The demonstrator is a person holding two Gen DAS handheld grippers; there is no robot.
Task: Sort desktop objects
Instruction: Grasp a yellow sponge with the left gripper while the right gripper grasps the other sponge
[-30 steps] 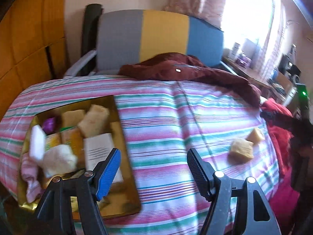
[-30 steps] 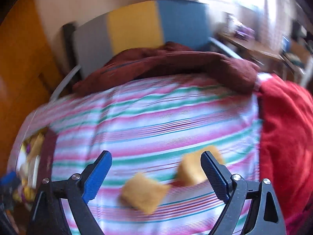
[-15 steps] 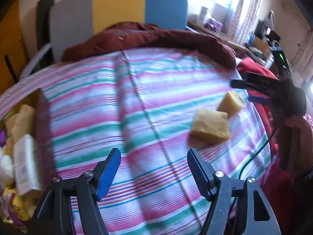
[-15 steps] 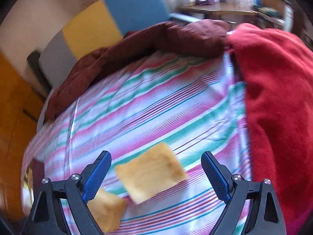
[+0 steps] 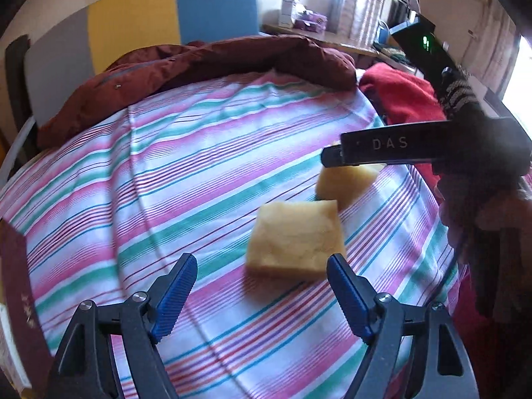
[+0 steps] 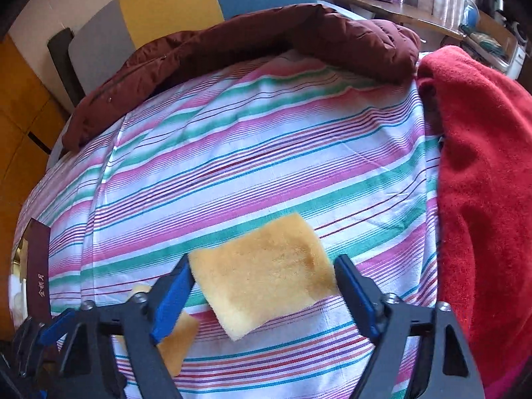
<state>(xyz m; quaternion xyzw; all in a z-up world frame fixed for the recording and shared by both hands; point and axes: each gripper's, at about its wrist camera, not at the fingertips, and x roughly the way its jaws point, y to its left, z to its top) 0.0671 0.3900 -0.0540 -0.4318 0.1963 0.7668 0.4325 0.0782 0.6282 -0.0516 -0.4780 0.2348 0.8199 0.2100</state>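
Moved: a second ago the left gripper looked over the box at the bed's left edge; now it hangs over the sponges near the right edge, and the box is only a sliver at the frame's left. The right gripper has dropped closer to its sponge.
Left gripper: jaws opening, spread wide, nothing between the pads; near sponge lies just ahead of the tips, untouched.
Right gripper: jaws closing around far sponge; the left pad looks to be at the sponge's edge and the right pad just beside it, but I cannot tell whether either presses yet.
Sponges: two yellow blocks, side by side on the striped sheet, toward the bed's right edge; in the left view their corners appear to meet.
Second sponge in right view: partly hidden behind the right gripper's left finger, low left.
Right gripper in left view: dark bar marked DAS over the far sponge, held by a hand.
Box: dark red wall, left edge of the bed.
Far edge: maroon jacket across the bed.
Right edge: red blanket.
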